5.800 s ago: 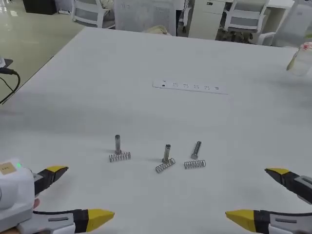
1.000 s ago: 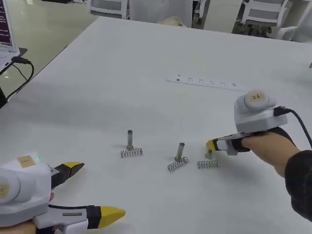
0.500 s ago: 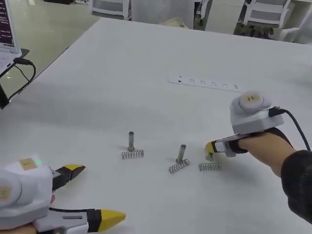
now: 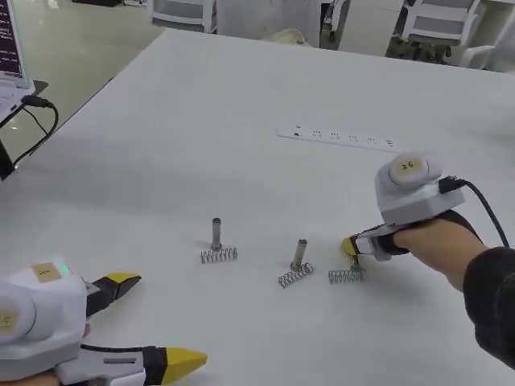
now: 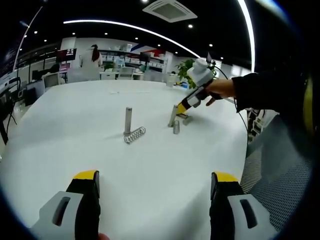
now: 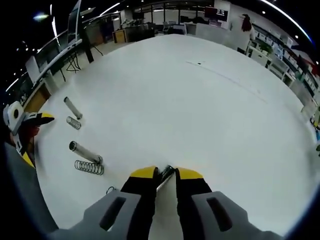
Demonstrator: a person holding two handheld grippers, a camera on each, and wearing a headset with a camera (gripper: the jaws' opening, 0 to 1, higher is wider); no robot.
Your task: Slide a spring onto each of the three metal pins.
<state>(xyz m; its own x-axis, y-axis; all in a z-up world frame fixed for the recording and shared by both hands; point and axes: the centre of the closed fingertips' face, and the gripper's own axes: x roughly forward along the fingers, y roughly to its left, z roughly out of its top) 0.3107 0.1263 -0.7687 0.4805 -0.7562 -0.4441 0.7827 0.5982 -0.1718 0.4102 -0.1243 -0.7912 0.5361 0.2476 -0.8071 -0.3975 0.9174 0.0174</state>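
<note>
Right gripper (image 6: 165, 172) has reached centre-right, fingers (image 6: 142, 179) pinching the short steel pin (image 6: 170, 170) (ready for threading); left gripper (image 5: 155, 175) fingers (image 5: 85, 178) wide.

This was an open-plan office. The wide white worktop (image 4: 241, 96) carried a long white multi-socket power strip (image 4: 342, 137), and white mesh swivel chairs (image 4: 426, 24) stood past its far edge on a pale glossy floor (image 4: 72, 40). An open laptop (image 4: 6, 48) with a black cable (image 4: 36, 108) sat at the left. Overhead were a square ceiling air-conditioning vent (image 5: 170, 9), a curved strip light (image 5: 125, 25) and small recessed spotlights (image 5: 189, 26). A dark flat monitor (image 6: 76, 22) and a green potted plant (image 5: 182, 67) stood beyond.
</note>
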